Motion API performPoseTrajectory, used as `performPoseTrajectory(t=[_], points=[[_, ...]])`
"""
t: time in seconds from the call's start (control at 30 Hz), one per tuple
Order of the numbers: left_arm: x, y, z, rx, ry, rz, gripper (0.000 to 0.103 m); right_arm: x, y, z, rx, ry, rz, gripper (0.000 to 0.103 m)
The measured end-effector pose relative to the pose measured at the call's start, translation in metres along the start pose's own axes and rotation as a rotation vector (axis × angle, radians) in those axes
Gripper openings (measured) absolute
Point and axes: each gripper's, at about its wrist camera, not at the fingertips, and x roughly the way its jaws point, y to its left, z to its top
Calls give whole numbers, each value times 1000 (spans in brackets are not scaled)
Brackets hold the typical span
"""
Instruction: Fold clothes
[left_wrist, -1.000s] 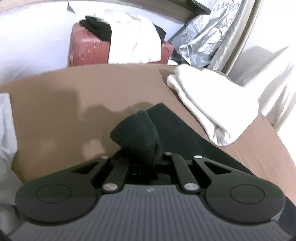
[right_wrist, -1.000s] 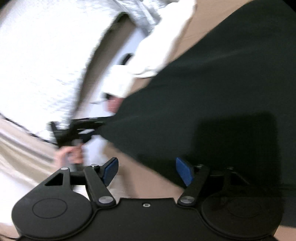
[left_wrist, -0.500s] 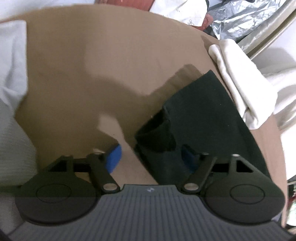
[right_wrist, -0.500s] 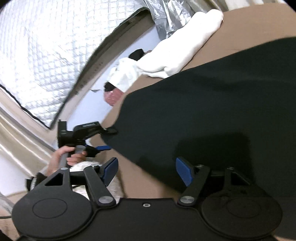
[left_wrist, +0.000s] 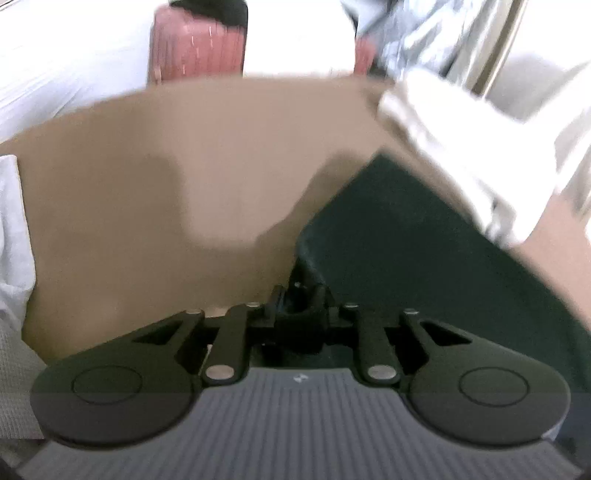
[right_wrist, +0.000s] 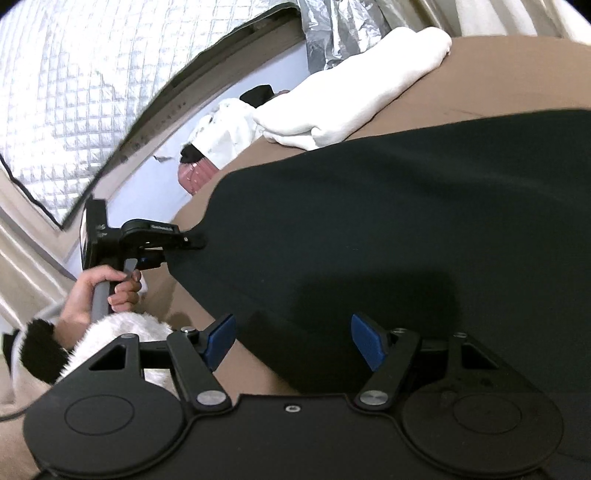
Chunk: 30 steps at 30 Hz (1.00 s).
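We see a dark, near-black flat garment spread on a tan-brown tabletop, with a folded cream-white cloth bundle lying just beyond its far edge. Our left gripper sits at the garment's near corner, and its jaws are closing: they stand narrow, with a fold of the dark fabric caught between them, though the left wrist view is blurred. From the right wrist view, that same left gripper bites the pointed edge of the garment at the table's side, and a hand in a fluffy white and black sleeve grips its grey handle. Our right gripper stands wide, its blue pads well apart, poised over the garment's near border; the fabric edge runs between the pads without touching them. Behind the table stands a pink-red ribbed suitcase draped with clothing.
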Motion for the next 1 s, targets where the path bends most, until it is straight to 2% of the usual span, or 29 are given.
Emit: performPoseTrajectory(t=[0.1,0.17,0.23,0.33,0.43,0.47,0.53,0.6,0.67,0.77,1.0], points=[[-21,1,5,-20,-87,-35,13,-2,1,0,6,-6,3,75],[-17,-13,4,66,-86,30,13,-3,-1,-3,-3,-3,-5,75],[4,-23,1,111,-31,92,12,0,-6,-8,-2,6,-10,75],[-8,-17,6,68,-48,43,12,3,-15,-16,26,10,-1,76],[-32,-25,14,71,-99,-6,12,-9,-27,-7,166,-12,85,75],[-40,-35,16,91,-119,-20,12,-17,-31,-4,205,-33,119,75],[-55,-57,20,136,-160,-50,12,-36,-34,1,215,-80,126,75],[-74,-87,19,191,-181,-71,12,-55,-32,4,168,-114,73,75],[-82,-122,14,276,-171,-39,12,-71,-31,5,127,-135,19,75],[-92,-166,-5,405,-196,-49,12,-86,-39,0,145,-168,-18,75],[-114,-232,-49,506,-112,-215,11,-114,-47,-7,171,-199,-78,75]])
